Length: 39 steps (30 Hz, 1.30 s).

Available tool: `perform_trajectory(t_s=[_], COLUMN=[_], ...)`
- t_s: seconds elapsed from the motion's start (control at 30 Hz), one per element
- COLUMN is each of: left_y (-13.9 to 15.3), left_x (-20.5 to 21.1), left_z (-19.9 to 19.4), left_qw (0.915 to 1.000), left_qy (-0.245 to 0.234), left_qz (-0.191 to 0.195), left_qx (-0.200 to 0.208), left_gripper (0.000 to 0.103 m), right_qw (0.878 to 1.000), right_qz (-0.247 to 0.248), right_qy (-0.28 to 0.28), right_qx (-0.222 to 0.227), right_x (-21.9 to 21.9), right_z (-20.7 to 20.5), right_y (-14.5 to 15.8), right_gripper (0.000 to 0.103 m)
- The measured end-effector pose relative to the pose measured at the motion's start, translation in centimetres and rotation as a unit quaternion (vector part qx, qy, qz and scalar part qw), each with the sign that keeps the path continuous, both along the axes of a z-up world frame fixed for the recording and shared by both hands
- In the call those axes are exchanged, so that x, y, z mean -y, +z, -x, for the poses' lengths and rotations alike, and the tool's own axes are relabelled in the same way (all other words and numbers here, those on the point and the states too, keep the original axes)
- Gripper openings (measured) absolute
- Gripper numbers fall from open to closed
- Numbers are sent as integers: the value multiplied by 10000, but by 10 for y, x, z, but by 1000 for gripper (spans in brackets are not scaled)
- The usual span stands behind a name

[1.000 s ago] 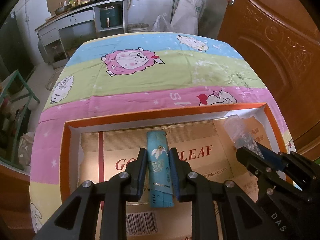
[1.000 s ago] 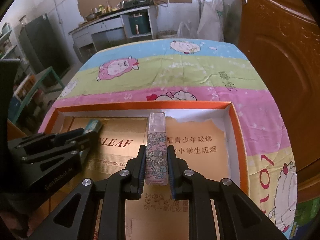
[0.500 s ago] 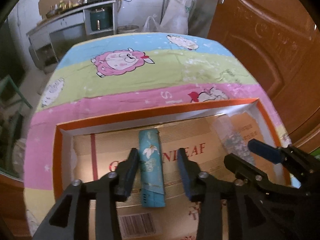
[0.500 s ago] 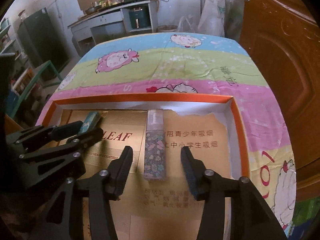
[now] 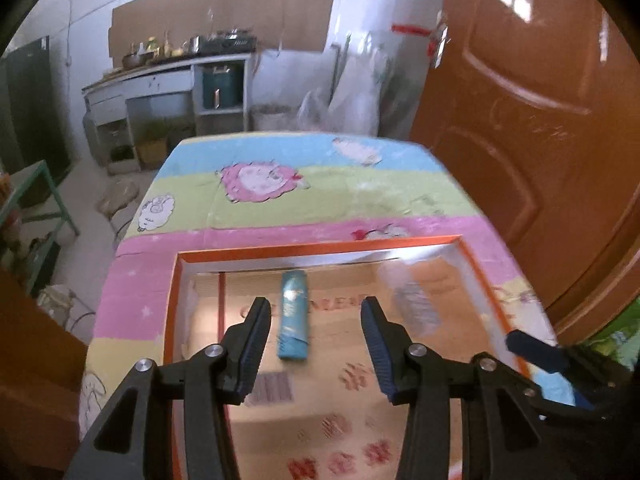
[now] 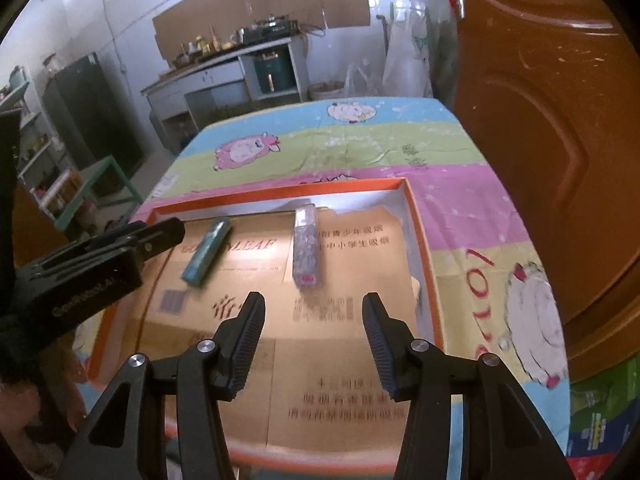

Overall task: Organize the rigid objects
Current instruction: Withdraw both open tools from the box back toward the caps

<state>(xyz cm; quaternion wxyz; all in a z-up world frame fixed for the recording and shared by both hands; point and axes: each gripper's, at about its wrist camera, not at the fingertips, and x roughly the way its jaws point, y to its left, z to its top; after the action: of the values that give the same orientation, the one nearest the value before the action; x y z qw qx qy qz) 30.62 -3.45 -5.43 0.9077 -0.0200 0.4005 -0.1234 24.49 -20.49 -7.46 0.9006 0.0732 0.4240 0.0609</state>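
**Inspector:** Where did the items lie?

**Operator:** In the tray [image 6: 418,236], on its card lining, so they stayed contained. The floral bottle [image 6: 306,250] lay flat near mid-tray; the blue tube [image 5: 294,316] flat to its left, well apart.

**Inspector:** Your fingers?

**Operator:** My right gripper [image 6: 314,346] stood wide, empty. My left gripper [image 5: 316,346] was opening, nothing pressed between, clear of the tube.

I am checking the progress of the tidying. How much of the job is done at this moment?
Done: the blue tube and the floral bottle both lie inside the orange-rimmed box. In hand: nothing; the left gripper, jaws opening, and the open right gripper are empty. Left: no other loose item shows on the cartoon-print cloth.
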Motion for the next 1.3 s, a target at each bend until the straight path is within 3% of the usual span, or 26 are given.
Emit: perform_trajectory(t_s=[0.27, 0.4, 0.77, 1.03, 1.2, 1.3], left_y=[27, 38, 51, 53, 47, 40], left_x=[-15, -19, -32, -32, -32, -32], left_z=[62, 82, 139, 172, 196, 211], left_qw=[9993, 9987, 9976, 9972, 9969, 9971], left_qy=[138, 226, 277, 120, -46, -132], left_qz=[165, 34, 86, 99, 92, 38], left_qx=[309, 446, 627, 725, 783, 748], left_gripper=[47, 47, 47, 47, 47, 47], right_qw=[9994, 9994, 9989, 9983, 9968, 9962], right_qz=[136, 115, 178, 199, 158, 216], right_qy=[-57, -60, -83, -23, 298, 415], right_qx=[304, 333, 430, 552, 719, 731], right_x=[0, 0, 0, -1, -8, -12], right_z=[60, 77, 126, 157, 182, 197], right_y=[18, 23, 36, 44, 46, 42], right_gripper=[52, 52, 52, 58, 71, 71])
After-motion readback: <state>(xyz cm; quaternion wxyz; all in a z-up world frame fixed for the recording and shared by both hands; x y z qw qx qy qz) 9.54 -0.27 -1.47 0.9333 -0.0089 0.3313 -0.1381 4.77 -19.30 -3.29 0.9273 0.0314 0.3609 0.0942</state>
